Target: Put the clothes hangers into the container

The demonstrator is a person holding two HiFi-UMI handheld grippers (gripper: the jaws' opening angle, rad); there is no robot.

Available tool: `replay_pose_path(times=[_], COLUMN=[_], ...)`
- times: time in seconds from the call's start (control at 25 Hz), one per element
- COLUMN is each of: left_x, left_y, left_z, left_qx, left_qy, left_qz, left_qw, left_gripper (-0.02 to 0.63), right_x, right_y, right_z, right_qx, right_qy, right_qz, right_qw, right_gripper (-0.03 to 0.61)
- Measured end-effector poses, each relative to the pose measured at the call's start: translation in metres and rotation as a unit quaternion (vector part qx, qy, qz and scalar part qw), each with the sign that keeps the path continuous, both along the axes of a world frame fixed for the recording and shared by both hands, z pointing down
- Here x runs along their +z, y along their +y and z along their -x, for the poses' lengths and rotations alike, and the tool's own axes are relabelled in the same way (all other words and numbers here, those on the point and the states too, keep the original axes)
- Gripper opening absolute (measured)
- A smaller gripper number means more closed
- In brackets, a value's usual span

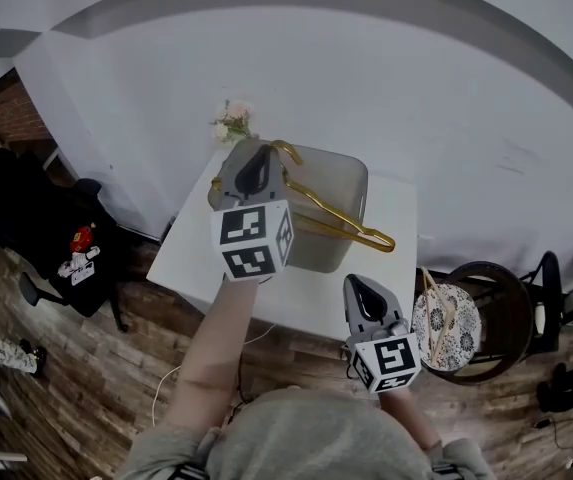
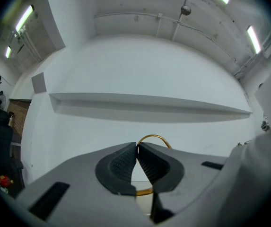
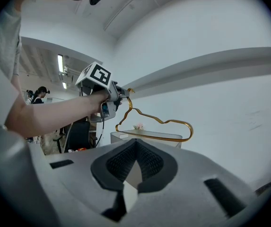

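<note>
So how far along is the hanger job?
Done: can't tell, the inside of the bin isn't clear. In hand: left tool shut on the hook of a gold hanger, above the bin. Left: lower it in. Right tool shut, empty. No other hangers in view.

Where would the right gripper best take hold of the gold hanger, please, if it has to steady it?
Probably the free shoulder end of the hanger, approached from the right: the left gripper is shut on the hook, and that end juts out past the container rim, toward the right gripper.
</note>
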State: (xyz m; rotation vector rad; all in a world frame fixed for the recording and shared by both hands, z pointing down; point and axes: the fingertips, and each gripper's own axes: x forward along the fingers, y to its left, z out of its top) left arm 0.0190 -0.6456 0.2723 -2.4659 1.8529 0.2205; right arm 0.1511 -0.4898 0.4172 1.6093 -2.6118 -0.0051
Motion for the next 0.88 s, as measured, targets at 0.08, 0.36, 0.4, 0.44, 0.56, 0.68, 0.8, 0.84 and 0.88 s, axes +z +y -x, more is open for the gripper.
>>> replay_pose_path(times=[0.08, 0.36, 0.4, 0.44, 0.56, 0.68, 0.8, 0.84, 0.88], left_x=[0.009, 0.038, 0.041, 0.044, 0.057, 0.07, 0.082, 0.085, 0.088], left_y=[-0.004, -0.011, -0.012, -0.013, -0.016, -0.016, -0.014, -0.014, -0.013], left_z=[-0.002, 0.002, 0.004, 0.006, 0.01, 0.017, 0.025, 0.028, 0.029], left_qx=[-0.003, -0.017, -0.021, -0.024, -0.033, -0.043, -0.053, -0.056, -0.059], left_qy=[0.0, -0.004, -0.007, -0.009, -0.019, -0.02, -0.023, -0.025, -0.027], left_qz=[0.009, 0.033, 0.035, 0.038, 0.053, 0.065, 0.075, 0.078, 0.081], left_qw=[1.0, 0.9993, 0.9991, 0.9989, 0.9979, 0.9967, 0.9955, 0.995, 0.9946], left_gripper=[0.017, 0.018, 0.017, 0.018, 0.017, 0.017, 0.018, 0.018, 0.018], right_x=[0.002, 0.004, 0.005, 0.005, 0.007, 0.009, 0.013, 0.014, 0.014], right_y=[-0.003, -0.007, -0.007, -0.008, -0.009, -0.008, -0.007, -0.006, -0.006], right_z=[-0.003, -0.004, -0.003, -0.003, -0.002, -0.001, 0.0, 0.0, 0.0], right_qx=[0.002, 0.002, 0.001, 0.001, -0.002, -0.004, -0.005, -0.005, -0.005], right_qy=[-0.001, -0.001, -0.001, -0.001, 0.0, -0.001, -0.005, -0.005, -0.005], right_qz=[0.0, 0.003, 0.004, 0.005, 0.008, 0.011, 0.011, 0.011, 0.012], right_qw=[1.0, 1.0, 1.0, 1.0, 1.0, 1.0, 1.0, 1.0, 1.0], right_gripper=[0.002, 0.002, 0.002, 0.002, 0.002, 0.002, 0.002, 0.002, 0.002])
